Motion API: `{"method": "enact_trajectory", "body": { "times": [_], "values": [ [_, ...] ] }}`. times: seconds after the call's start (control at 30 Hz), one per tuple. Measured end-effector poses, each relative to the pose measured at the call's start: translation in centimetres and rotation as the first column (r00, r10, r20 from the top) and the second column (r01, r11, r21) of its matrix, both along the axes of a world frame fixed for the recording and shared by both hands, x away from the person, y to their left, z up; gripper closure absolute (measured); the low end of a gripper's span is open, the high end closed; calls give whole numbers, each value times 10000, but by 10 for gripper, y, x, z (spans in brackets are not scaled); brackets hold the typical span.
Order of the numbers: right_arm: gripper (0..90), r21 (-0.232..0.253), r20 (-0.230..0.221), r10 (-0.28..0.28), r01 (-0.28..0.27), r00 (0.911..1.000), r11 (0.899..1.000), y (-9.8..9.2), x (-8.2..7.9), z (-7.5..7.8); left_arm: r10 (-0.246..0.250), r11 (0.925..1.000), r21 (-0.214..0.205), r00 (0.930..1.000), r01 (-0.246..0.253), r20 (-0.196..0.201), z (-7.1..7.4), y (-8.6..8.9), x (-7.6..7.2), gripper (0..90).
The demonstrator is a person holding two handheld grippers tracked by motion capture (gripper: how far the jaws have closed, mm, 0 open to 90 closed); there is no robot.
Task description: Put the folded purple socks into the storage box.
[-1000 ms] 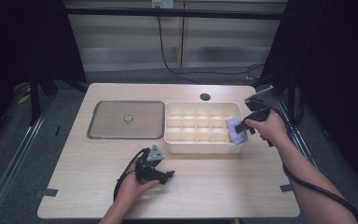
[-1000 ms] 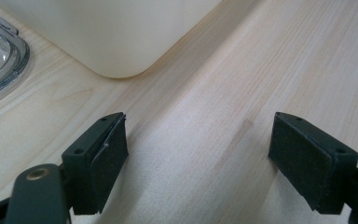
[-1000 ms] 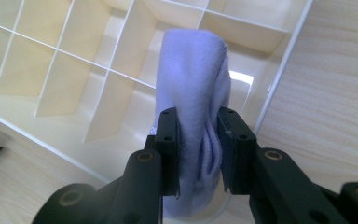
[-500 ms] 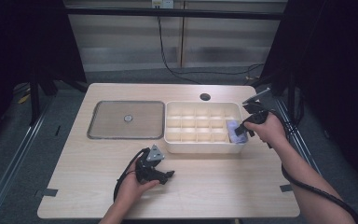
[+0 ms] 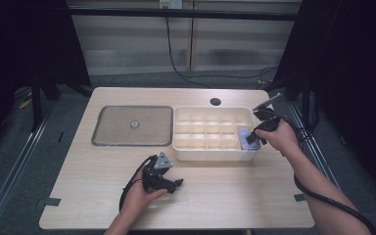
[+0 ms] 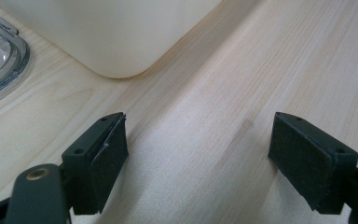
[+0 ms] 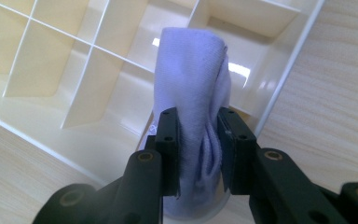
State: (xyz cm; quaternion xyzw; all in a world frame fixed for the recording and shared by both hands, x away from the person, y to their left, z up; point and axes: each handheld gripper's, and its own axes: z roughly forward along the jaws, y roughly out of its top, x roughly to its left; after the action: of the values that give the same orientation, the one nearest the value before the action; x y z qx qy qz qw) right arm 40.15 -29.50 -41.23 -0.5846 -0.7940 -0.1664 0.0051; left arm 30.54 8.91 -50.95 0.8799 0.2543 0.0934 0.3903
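Observation:
A cream plastic organiser box (image 5: 210, 133) with several compartments sits right of the table's middle. My right gripper (image 5: 251, 140) is shut on a rolled pale-lavender cloth (image 7: 193, 88), held over the box's near right corner compartment (image 7: 242, 79); the same cloth (image 5: 246, 137) looks small in the high view. The jaws squeeze the roll from both sides. My left gripper (image 5: 169, 182) rests on the table in front of the box, open, with bare wood between its pads (image 6: 100, 158). The box's rounded corner (image 6: 116, 42) lies ahead of it.
A flat clear lid (image 5: 133, 125) with a small knob lies left of the box; its rim (image 6: 7, 51) shows at the left of the left gripper view. A cable hole (image 5: 215, 102) is near the table's far edge. Cables trail from both grippers.
The right gripper has lowered the cloth slightly toward the box's right corner compartment. The left gripper has stayed where it was.

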Motion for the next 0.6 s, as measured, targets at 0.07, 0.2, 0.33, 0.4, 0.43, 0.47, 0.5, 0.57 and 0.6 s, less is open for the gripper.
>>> {"method": "enact_trajectory", "body": {
  "times": [0.07, 0.2, 0.33, 0.4, 0.43, 0.47, 0.5, 0.57, 0.6],
  "values": [
    [719, -24, 29, 31, -31, 10000, 10000, 0, 0, 0, 14, 10000, 10, 10000, -14, -14, 0, 0, 0, 188],
    [719, -123, 31, 99, -99, 9999, 9999, 1, -1, 0, 11, 10000, 12, 10000, -11, -10, 0, 0, 0, 188],
    [719, -188, 69, 191, -189, 9998, 9996, 3, -1, 0, -1, 10000, -6, 10000, 1, 5, 0, 0, 0, 188],
    [720, -208, -13, 204, -205, 9998, 9996, 4, -1, -3, -40, 10000, 48, 10000, 40, 16, 0, 0, 0, 188],
    [719, -216, -12, 183, -183, 9998, 9996, 4, -1, -4, -54, 10000, 62, 10000, 54, 18, 0, 0, 0, 188],
    [720, -184, -7, 196, -196, 9998, 9996, 4, -1, -5, -49, 10000, 56, 10000, 49, 16, 0, 0, 0, 188],
    [720, -198, -28, 196, -196, 9998, 9996, 4, -1, -5, -50, 10000, 56, 10000, 50, 16, 0, 0, 0, 188],
    [720, -204, -33, 204, -204, 9998, 9996, 4, -1, -5, -52, 10000, 61, 10000, 52, 16, 0, 0, 0, 188],
    [720, -201, -21, 201, -201, 9998, 9996, 5, -2, -6, -47, 10000, 53, 10000, 47, 14, 0, 0, 0, 188]
  ]
}}
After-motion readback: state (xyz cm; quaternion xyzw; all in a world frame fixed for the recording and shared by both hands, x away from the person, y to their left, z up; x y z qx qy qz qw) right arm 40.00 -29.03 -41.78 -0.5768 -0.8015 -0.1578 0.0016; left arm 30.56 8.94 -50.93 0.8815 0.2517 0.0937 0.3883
